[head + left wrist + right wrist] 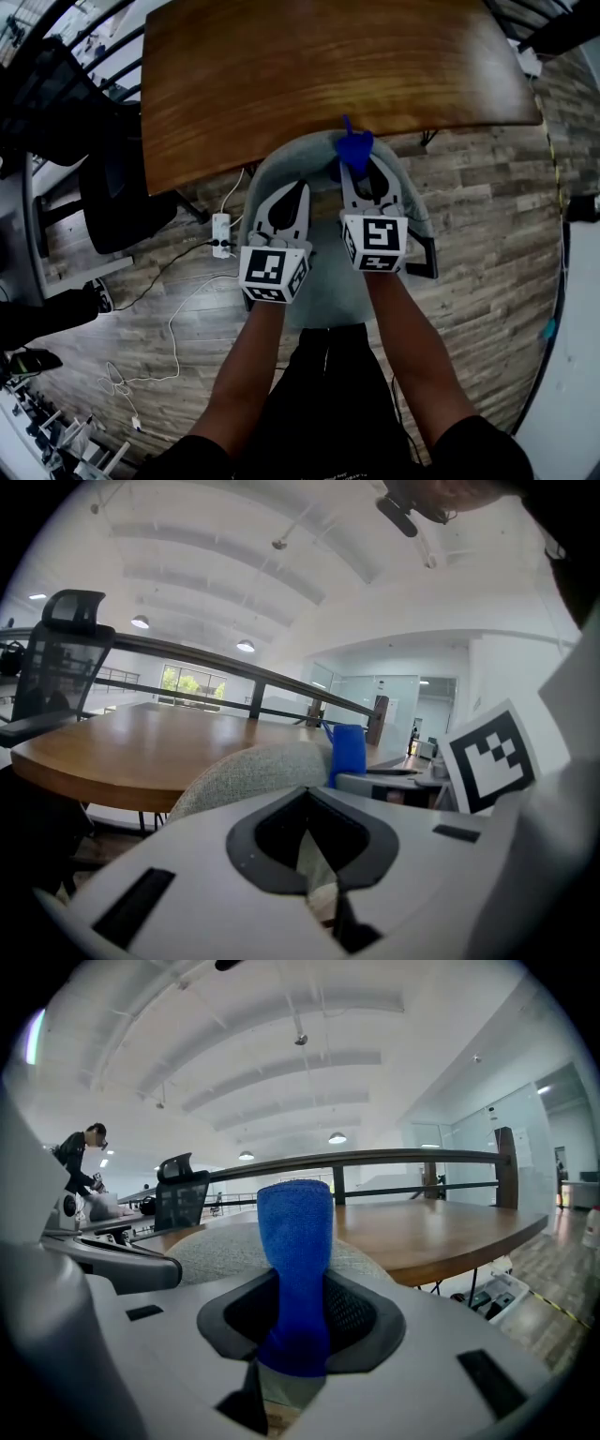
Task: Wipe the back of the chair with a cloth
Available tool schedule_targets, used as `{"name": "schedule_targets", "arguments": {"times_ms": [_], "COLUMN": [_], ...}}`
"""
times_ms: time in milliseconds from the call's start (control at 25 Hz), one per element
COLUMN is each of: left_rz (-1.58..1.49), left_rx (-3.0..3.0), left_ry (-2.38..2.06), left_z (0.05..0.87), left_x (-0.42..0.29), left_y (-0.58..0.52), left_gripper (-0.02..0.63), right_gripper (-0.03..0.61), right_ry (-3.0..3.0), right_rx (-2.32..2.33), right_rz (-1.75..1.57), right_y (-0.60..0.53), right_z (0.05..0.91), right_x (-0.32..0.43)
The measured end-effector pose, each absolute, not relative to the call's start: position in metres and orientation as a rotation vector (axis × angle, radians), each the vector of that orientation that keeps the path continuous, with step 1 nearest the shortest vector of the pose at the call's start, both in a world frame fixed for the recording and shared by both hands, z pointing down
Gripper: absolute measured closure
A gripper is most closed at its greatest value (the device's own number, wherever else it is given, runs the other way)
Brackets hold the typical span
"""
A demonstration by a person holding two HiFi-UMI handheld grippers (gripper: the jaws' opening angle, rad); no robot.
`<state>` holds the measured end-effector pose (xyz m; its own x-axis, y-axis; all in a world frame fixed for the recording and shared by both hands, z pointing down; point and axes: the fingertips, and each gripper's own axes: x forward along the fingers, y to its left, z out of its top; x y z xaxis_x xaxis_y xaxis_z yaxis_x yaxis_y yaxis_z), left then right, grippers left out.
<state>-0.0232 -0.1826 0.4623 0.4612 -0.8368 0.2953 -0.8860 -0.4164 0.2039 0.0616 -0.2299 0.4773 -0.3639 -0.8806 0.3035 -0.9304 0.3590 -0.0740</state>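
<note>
The blue cloth [295,1251] was clamped between the fingers of the right gripper [359,178] and held upright close to the top edge of the grey chair back [274,161], while the fingers of the left gripper [296,197] were pressed together on nothing beside it. It was judged that the cloth could be dragged out of the grip by the rough fabric, or that the near edge of the wooden table [309,66] could be struck. The far face of the back was hidden.
</note>
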Motion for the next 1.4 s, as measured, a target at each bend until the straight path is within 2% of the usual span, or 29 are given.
{"name": "schedule_targets", "arguments": {"times_ms": [680, 960, 1240, 1400], "left_rz": [0.193, 0.186, 0.106, 0.103], "left_rx": [2.438, 2.338, 2.062, 2.034], "left_ry": [-1.424, -1.522, -1.747, -1.791], "left_z": [0.457, 0.476, 0.498, 0.504], "left_x": [-0.016, -0.056, -0.141, -0.165], "left_y": [-0.164, -0.146, -0.122, -0.116], "left_gripper": [0.611, 0.611, 0.611, 0.611], "right_gripper": [0.445, 0.443, 0.443, 0.443], "right_ry": [-2.262, -2.383, -2.524, -2.581], "right_rx": [1.834, 1.691, 1.422, 1.27], "right_rz": [0.368, 0.372, 0.387, 0.337], "right_y": [-0.222, -0.201, -0.169, -0.159], "right_z": [0.48, 0.486, 0.501, 0.508], "right_x": [0.125, 0.064, -0.03, -0.067]}}
